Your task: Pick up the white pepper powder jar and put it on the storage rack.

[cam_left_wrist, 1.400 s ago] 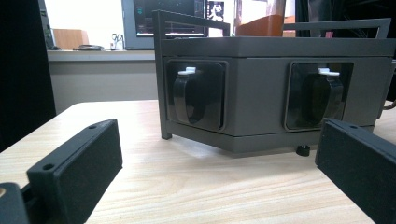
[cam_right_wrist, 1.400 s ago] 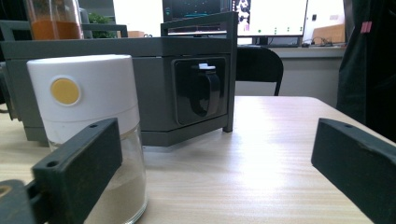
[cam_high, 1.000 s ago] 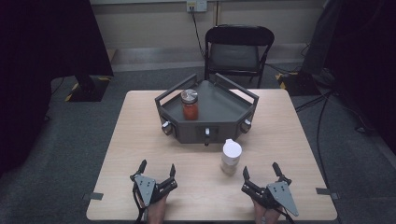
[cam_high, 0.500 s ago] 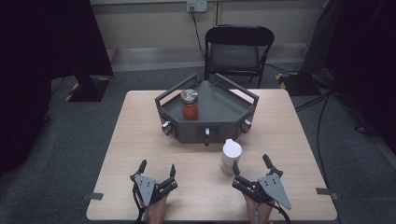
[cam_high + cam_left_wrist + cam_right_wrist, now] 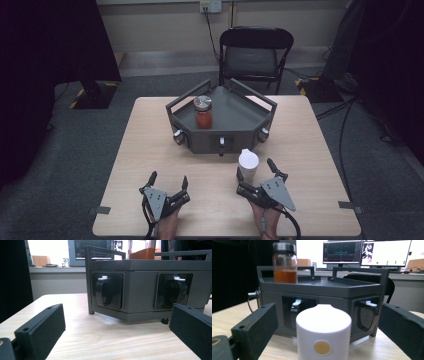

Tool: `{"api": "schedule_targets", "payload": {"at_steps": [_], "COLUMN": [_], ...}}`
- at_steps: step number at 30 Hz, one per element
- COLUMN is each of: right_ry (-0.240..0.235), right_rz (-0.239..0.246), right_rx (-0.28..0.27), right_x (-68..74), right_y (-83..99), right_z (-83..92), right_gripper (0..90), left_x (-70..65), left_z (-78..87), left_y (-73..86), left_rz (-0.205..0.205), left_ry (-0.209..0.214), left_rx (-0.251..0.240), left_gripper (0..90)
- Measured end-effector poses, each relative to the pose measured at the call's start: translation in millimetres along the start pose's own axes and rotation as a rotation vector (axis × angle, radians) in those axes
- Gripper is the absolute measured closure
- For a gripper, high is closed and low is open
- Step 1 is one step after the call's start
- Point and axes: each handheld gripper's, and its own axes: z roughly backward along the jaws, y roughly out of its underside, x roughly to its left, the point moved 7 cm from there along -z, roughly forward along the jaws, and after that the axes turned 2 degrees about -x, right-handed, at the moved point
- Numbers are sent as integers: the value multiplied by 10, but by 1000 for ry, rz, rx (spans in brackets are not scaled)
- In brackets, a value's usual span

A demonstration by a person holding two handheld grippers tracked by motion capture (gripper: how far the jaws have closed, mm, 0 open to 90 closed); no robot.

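A white bottle [image 5: 248, 162] with a gold dot on its side [image 5: 323, 322] stands on the wooden table [image 5: 150, 145], just in front of a grey angular tray [image 5: 235, 117]. On the tray stands a glass jar [image 5: 203, 112] of orange-red contents with a metal lid [image 5: 285, 262]. My right gripper [image 5: 254, 168] is open, and its jaws have just been closing a little. The white bottle stands between them with a gap on each side. My left gripper [image 5: 169, 177] rests open near the table's front edge, nothing between its jaws [image 5: 117, 332], facing the tray's front wall [image 5: 140, 287].
The tray has raised rails and white-tipped latches [image 5: 296, 302] set in recesses on its front faces. A black folding chair [image 5: 256, 55] stands behind the table. Cables [image 5: 345, 130] run over the floor at the right. Monitors [image 5: 384, 252] show far behind.
My right gripper has moved forward and left, so its jaws now flank the white bottle. The left gripper, the bottle, the jar and the tray have stayed in place.
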Motion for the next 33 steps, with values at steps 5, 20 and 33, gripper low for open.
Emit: {"api": "schedule_targets", "payload": {"at_steps": [5,20,33], "right_ry": [-5,-6,4], "right_rz": [3,-27,-17], "right_rx": [21,77,67], "right_x": [6,12,29], "right_y": [9,147,196], "right_z": [-87,-220,-208], "right_gripper": [68,234,300], "left_x": [0,0,0], "left_z": [0,0,0], "left_y": [0,0,0], "left_rz": [0,0,0], "left_ry": [0,0,0], "left_rx": [0,0,0], "left_gripper": [0,0,0]}}
